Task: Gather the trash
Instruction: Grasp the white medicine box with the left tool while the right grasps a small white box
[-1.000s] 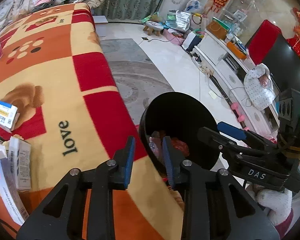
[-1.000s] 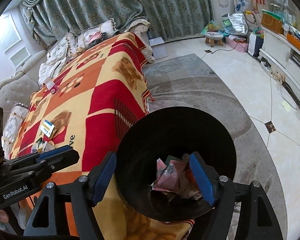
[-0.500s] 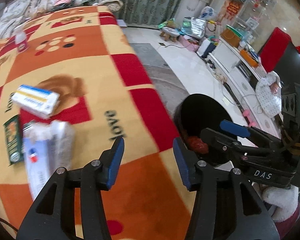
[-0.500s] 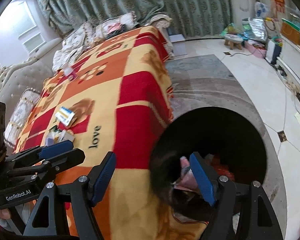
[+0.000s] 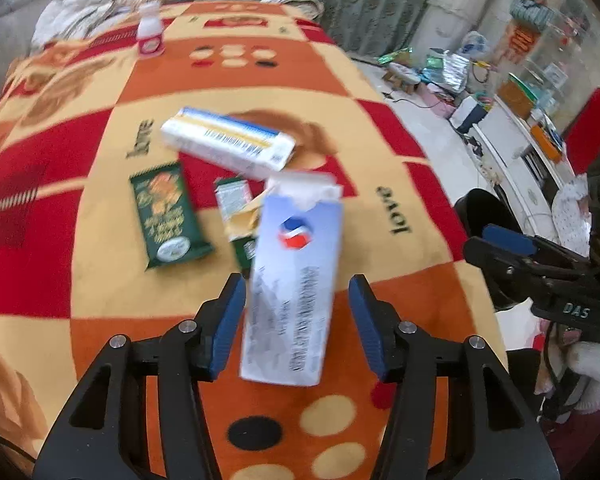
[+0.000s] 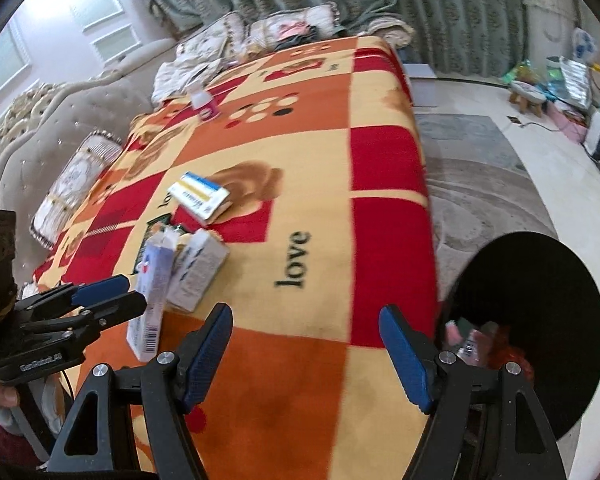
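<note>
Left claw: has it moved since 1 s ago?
Yes. The left claw swung from over the black bin across the blanket, now straddling the white carton.

Fuzzy cloth blanket [image 5: 340, 92], matt cardboard carton [image 5: 296, 276], glossy green foil wrapper [image 5: 166, 216], smooth black plastic bin [image 6: 540, 320]

R gripper [image 6: 306, 344] jaws wide, nothing btwn, over blanket [image 6: 320, 168] | black bin [image 6: 540, 320] at R, off bed edge, wrappers inside | L gripper [image 6: 112, 294] at left by tall white carton [image 6: 150, 292] | blue-yellow box [image 6: 200, 196] further back
</note>
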Demonstrator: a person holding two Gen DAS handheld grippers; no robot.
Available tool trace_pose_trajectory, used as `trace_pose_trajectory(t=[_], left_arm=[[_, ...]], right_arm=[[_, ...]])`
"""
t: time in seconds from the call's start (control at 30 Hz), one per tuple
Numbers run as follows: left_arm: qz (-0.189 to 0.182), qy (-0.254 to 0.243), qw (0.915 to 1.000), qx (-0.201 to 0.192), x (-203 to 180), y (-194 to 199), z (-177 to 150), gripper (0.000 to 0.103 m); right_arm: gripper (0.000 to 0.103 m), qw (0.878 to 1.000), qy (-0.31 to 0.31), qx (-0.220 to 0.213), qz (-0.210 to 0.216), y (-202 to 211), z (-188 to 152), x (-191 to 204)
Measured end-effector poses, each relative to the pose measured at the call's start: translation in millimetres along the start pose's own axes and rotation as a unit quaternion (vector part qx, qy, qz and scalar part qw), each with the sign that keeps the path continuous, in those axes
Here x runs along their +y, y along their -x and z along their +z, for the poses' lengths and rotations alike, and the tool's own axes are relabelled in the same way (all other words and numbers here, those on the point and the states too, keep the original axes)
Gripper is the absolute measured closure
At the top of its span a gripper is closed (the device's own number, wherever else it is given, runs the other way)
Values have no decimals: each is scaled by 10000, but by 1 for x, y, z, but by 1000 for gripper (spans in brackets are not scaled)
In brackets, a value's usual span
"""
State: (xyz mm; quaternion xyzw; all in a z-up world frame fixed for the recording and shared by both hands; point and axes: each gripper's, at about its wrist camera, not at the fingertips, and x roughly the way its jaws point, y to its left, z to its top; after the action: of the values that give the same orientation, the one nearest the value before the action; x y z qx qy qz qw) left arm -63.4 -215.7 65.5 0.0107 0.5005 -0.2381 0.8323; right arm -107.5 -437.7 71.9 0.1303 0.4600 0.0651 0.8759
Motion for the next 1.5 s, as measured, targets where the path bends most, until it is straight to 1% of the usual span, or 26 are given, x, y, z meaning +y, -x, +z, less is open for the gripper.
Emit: trace_pose_trajectory(t=[0.1,0.23,0.3,0.33,0.47,0.57,0.7,0.8,0.87,0.9,0.93,0.97,1.03,1.07,1.17,1.27,1.43,1.5], left_arm=[[-75,-27,10000,42,1,-8,-4,51],[-44,-69,9999,112,-1,-18,-8,51],[13,-33,9999,116,3,-18,-9,53],[-18,-16,10000,85,6,-15,-11,57],[-92,123,9999,-56,25,5,-9,58],[64,239,9995,-214,43,22,-8,58],[254,362,9986,-306,61,31,-7,58],[267,440,9982,-309,70,33,-9,58],[251,468,9981,-315,73,34,-12,58],[234,480,9981,-315,73,34,-13,58],[209,489,9981,-318,73,35,-13,58],[181,495,9981,-320,72,35,-13,58],[133,498,9982,-314,69,33,-12,58],[113,501,9982,-307,67,32,-11,58],[24,498,9983,-297,61,30,-9,58],[-59,445,9985,-314,50,28,-6,58],[-140,304,9990,-292,30,24,-4,58],[-146,246,9992,-286,24,24,-4,58]], right_arm=[[29,10000,62,52,41,-7,3,10],[29,9998,167,119,60,-14,6,23],[29,9997,196,139,67,-16,8,27],[29,9997,202,150,78,-18,9,29],[29,9994,227,202,145,-27,13,38],[29,9990,265,270,245,-38,16,51],[29,9984,309,332,345,-56,21,72],[29,9979,307,410,406,-75,27,88],[30,9977,331,464,373,-86,29,94],[33,9977,339,489,319,-91,30,96],[47,9976,332,515,329,-95,30,96],[56,9974,319,549,339,-97,29,95],[57,9971,279,579,403,-101,28,92],[59,9971,276,573,427,-100,27,90],[63,9976,380,493,318,-88,27,87],[66,9974,457,454,309,-75,24,80],[66,9982,381,394,251,-59,18,63],[66,9978,355,531,201,-60,13,57]])
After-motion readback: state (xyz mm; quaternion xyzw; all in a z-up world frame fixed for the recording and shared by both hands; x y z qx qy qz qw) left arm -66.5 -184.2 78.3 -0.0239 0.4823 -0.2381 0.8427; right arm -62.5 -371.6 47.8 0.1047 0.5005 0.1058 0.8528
